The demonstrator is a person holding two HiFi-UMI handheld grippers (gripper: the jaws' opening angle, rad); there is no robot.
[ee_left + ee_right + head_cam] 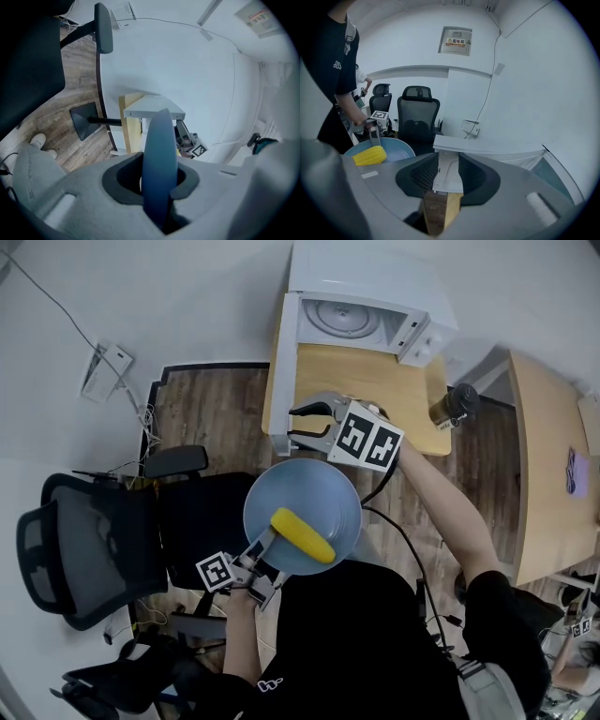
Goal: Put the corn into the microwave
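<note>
Corn (302,535), a single yellow cob with a bumpy kernelled skin and rounded ends, lay on the lower part of one smooth, round, pale blue plate (309,488) at the middle of the head view. The left gripper (261,551), at the lower left of the plate, had its jaws closed narrow on the plate's thin rim. Its own view showed that rim edge-on as a blue blade running up between the grey padded jaws. One white, boxy microwave (375,277) stood at the top centre on a pale wooden surface (375,381). Its cavity was exposed and one round ribbed turntable (342,320) showed inside. The flat white door (279,381) hung open down the left side of that surface. The right gripper (298,426), bearing a cube of black and white square markers, sat just below the microwave at the door's lower edge. Its two curved jaws stood partly apart, and in its own view the door's white edge showed in the gap, with no clear clamping. A second wooden surface (544,456) filled the right edge, and one black mesh-backed office chair (84,549) stood at the left on wood-patterned flooring.
</note>
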